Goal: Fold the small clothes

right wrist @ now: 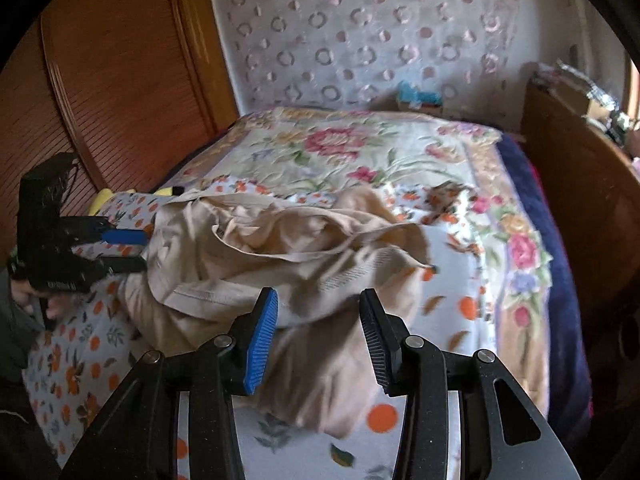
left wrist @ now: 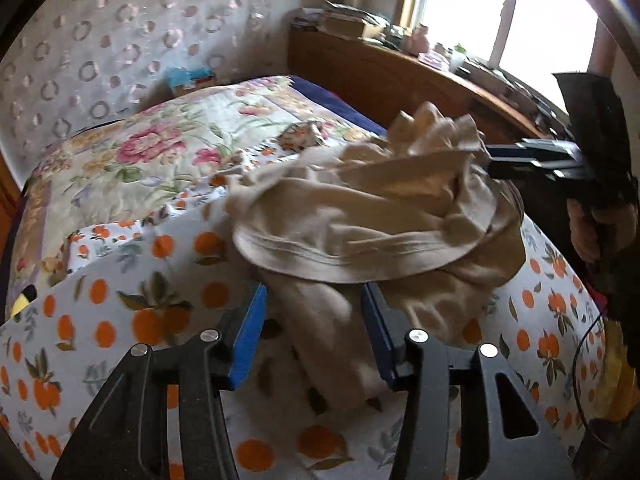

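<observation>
One beige garment [left wrist: 360, 216], two grippers, one bed [left wrist: 120, 320]

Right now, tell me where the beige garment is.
The beige garment lies crumpled on the orange-print sheet, just ahead of both open grippers, near the floral blanket.

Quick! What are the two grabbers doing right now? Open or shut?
Left hand-held gripper: open, holding nothing, at the beige garment.
Right hand-held gripper: open, holding nothing, at the same garment.
</observation>
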The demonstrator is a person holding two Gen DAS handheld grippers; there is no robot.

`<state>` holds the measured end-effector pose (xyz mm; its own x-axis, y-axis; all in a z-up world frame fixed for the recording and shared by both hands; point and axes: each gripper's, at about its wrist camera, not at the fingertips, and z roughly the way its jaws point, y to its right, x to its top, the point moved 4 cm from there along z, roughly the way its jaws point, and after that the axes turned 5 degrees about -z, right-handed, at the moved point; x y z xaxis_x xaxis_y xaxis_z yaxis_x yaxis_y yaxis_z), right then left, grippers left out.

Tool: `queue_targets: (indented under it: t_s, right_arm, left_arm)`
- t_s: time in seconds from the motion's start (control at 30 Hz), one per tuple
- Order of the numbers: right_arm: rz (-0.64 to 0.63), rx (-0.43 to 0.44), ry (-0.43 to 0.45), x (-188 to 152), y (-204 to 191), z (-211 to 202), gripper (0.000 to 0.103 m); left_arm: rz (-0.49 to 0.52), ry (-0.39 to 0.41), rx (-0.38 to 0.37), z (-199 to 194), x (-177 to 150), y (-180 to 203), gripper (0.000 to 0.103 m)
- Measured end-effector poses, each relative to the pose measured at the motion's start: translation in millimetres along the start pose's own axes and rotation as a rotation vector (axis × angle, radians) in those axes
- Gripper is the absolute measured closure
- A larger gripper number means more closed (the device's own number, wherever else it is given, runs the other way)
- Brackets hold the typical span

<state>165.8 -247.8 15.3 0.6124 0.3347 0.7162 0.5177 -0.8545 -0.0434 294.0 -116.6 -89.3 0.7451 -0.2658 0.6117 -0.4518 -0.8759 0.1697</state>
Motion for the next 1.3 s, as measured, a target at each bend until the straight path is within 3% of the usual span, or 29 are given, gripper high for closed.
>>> queue_targets:
  t_s: [0.03, 0.07, 0.1, 0.13, 0.23, 0.33, 0.37, 0.5, 0.57, 0.63, 0.7, 0.73, 0.77, 0.83, 0.9, 1.2, 1.3]
  right_arm:
    - [0.005, 0.003, -0.011, 4, 1, 5, 0.061]
    - [0.011, 0.013, -0.015, 7, 3, 8, 0.082]
    - [0.012, 0.026, -0.014, 12, 7, 10, 0.094]
    - [0.009, 0.034, -0.008, 16, 10, 11, 0.099]
    - [0.0, 0.031, 0.048, 31, 25, 9, 0.101]
    - [0.024, -0.006, 0.119, 48, 36, 4, 0.101]
    - [0.04, -0.018, 0.144, 54, 41, 1, 0.101]
    - [0.104, -0.123, 0.209, 71, 64, -2, 0.102]
    - [0.113, -0.203, 0.196, 73, 70, 4, 0.101]
    - [0.133, -0.212, 0.151, 70, 74, 12, 0.101]
    - [0.126, -0.214, 0.087, 66, 74, 21, 0.095]
    - [0.112, -0.235, 0.068, 63, 74, 23, 0.082]
    - [0.1, -0.246, 0.054, 65, 73, 24, 0.062]
    - [0.089, -0.23, 0.052, 59, 67, 18, 0.048]
    - [0.083, -0.239, 0.055, 52, 58, 6, 0.048]
    - [0.06, -0.068, -0.014, 17, 23, -19, 0.048]
    - [0.031, -0.079, -0.044, 12, 20, -18, 0.048]
  left_arm:
    - [0.015, -0.004, -0.001, 3, 2, 3, 0.053]
    - [0.029, -0.006, -0.001, 7, 4, 6, 0.053]
    - [0.035, -0.008, 0.005, 11, 7, 7, 0.053]
    - [0.038, -0.008, 0.009, 14, 11, 8, 0.053]
    - [0.059, 0.026, 0.015, 16, 24, 7, 0.06]
    - [0.022, 0.05, 0.007, 15, 41, -2, 0.083]
    - [0.004, 0.067, 0.006, 14, 45, -5, 0.096]
    - [-0.084, 0.161, 0.105, 7, 71, -33, 0.102]
    - [-0.126, 0.194, 0.155, 4, 80, -48, 0.102]
    - [-0.161, 0.214, 0.175, -2, 83, -60, 0.102]
    - [-0.167, 0.201, 0.161, -3, 78, -63, 0.102]
    - [-0.168, 0.193, 0.152, -3, 74, -64, 0.102]
    - [-0.165, 0.178, 0.148, -3, 69, -64, 0.101]
    - [-0.152, 0.148, 0.134, -1, 60, -61, 0.087]
    - [-0.134, 0.127, 0.108, -1, 48, -55, 0.057]
    - [-0.071, 0.015, 0.009, 7, 1, -6, 0.054]
    - [-0.059, -0.01, 0.027, 14, -5, 2, 0.054]
